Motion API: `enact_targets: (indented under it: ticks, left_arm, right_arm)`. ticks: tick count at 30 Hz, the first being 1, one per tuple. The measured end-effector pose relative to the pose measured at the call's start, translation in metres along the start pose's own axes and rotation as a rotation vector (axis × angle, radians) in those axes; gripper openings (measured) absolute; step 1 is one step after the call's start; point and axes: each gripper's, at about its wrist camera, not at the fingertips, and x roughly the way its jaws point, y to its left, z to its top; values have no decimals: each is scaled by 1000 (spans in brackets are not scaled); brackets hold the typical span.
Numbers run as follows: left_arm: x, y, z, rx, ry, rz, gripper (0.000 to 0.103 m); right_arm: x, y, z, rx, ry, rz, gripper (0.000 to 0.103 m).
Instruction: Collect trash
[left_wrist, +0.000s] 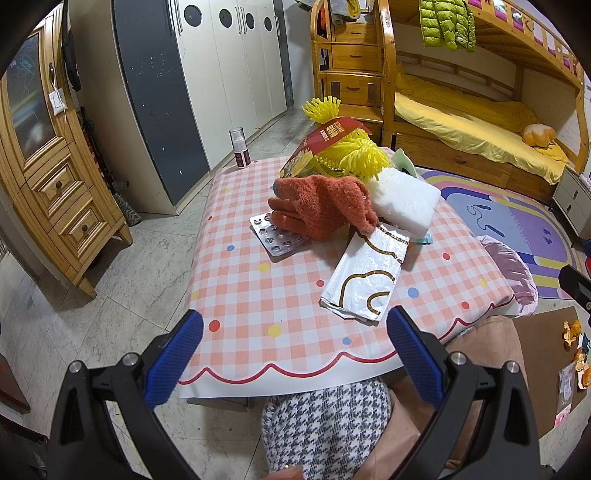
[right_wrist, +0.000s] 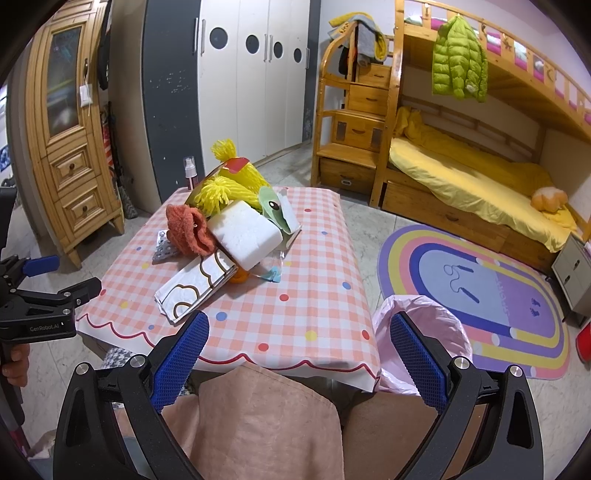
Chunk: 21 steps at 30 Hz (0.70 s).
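A pile of trash lies on the checked table (left_wrist: 258, 295) (right_wrist: 295, 314): a white wrapper with gold loops (left_wrist: 365, 277) (right_wrist: 195, 288), an orange glove (left_wrist: 321, 206) (right_wrist: 188, 230), a pill blister (left_wrist: 277, 238) (right_wrist: 164, 251), a white foam block (left_wrist: 402, 201) (right_wrist: 245, 232), yellow foam netting (left_wrist: 354, 151) (right_wrist: 229, 184) and a red carton (left_wrist: 325, 144). A pink trash bag (right_wrist: 421, 332) (left_wrist: 513, 273) hangs open at the table's right. My left gripper (left_wrist: 295, 354) is open at the near edge, just short of the wrapper. My right gripper (right_wrist: 299, 354) is open over the near edge, holding nothing.
A small spray bottle (left_wrist: 240, 147) (right_wrist: 190, 171) stands at the table's far left corner. A wooden cabinet (left_wrist: 55, 184) is on the left, a bunk bed (right_wrist: 480, 166) and a rainbow rug (right_wrist: 480, 288) on the right. A person's lap (right_wrist: 269, 417) is under the grippers.
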Motion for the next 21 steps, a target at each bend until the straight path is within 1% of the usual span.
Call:
enact_targets:
  ticks: [6, 10, 14, 15, 17, 19, 21]
  left_arm:
    - [7, -3, -2, 11, -2, -16, 96]
    - [25, -11, -6, 41, 0, -32, 96]
    - [42, -12, -5, 26, 15, -91, 96]
    - [47, -11, -5, 20, 17, -112, 96]
    - [62, -12, -4, 21, 30, -123, 87]
    - [73, -15, -4, 36, 46, -138, 85]
    - [83, -20, -4, 53, 56, -156, 85]
  right_arm:
    - [1, 1, -1, -4, -2, 0, 97]
    - [6, 3, -2, -9, -17, 11, 97]
    - [20, -2, 2, 5, -22, 20, 98]
    - [24, -5, 6, 11, -26, 25, 98]
    - [32, -7, 8, 35, -33, 51, 98]
    - [41, -10, 14, 51, -32, 84, 98]
    - [47, -7, 15, 37, -41, 101, 98]
